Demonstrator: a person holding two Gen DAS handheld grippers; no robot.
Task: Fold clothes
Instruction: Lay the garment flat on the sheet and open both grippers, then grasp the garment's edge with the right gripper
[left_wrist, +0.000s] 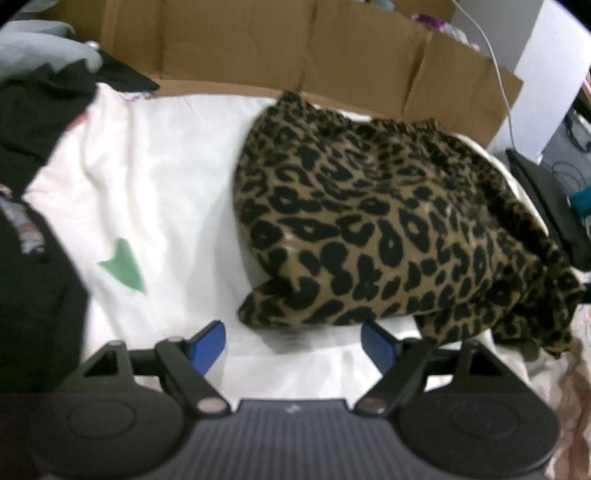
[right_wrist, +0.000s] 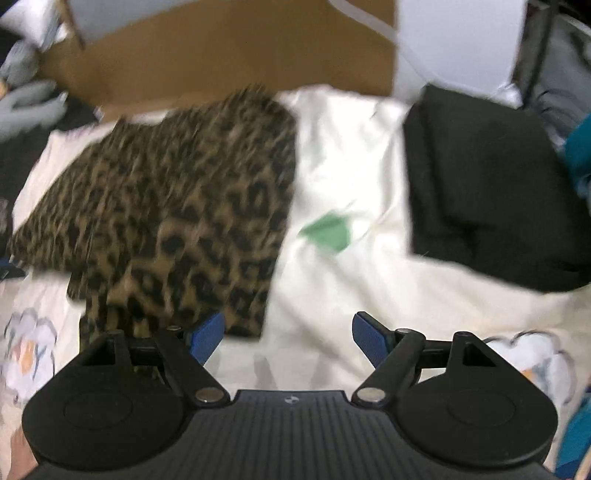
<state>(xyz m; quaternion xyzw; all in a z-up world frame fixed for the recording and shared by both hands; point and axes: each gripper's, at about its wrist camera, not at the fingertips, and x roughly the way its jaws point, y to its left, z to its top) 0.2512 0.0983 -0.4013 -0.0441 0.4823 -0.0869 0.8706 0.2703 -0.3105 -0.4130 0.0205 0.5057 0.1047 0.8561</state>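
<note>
- Currently the leopard-print garment (left_wrist: 388, 229) is lying loosely bunched on the white bedsheet (left_wrist: 162, 192), in front of the cardboard panel (left_wrist: 295, 48) and well apart from the folded black garment (right_wrist: 487, 184).
- Both the left gripper (left_wrist: 293, 345) and the right gripper (right_wrist: 288, 338) are hovering with jaws spread apart, gripping nothing.
- Judging by its drape, the garment is looking soft, light and floppy, likely sagging when lifted.
- Its near hem, just beside the jaws, is offering the best hold, one corner per gripper.
</note>
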